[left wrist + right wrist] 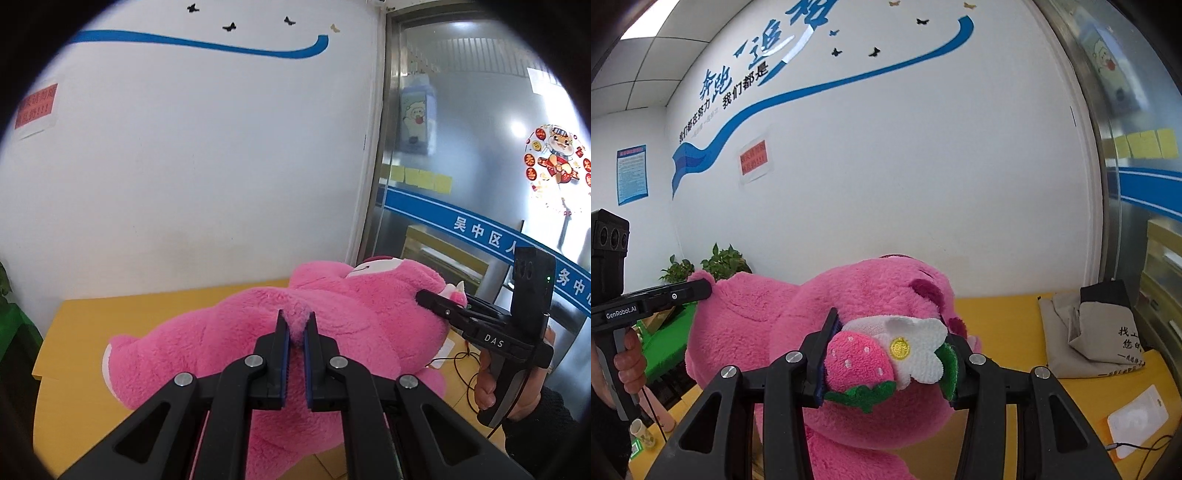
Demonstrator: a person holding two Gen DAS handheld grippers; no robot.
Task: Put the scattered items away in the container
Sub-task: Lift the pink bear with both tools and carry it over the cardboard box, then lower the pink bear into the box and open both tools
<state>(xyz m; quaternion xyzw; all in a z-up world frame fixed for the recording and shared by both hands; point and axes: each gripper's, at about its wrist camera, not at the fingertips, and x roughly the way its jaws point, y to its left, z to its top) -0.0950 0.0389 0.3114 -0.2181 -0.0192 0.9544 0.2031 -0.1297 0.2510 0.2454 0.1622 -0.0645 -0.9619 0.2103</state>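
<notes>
Left wrist view: left gripper (pixel 297 325) pinching pink plush bear (pixel 351 295) fur; right gripper (pixel 890 354) clamped around its strawberry (pixel 857 363), above yellow worktop (pixel 129 314)

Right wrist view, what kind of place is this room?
Probably an office or public service centre, not a home: a slogan mural with a blue ribbon runs across the white wall, a posted notice hangs beside it, and the glass partition carries a blue lettered band.
</notes>
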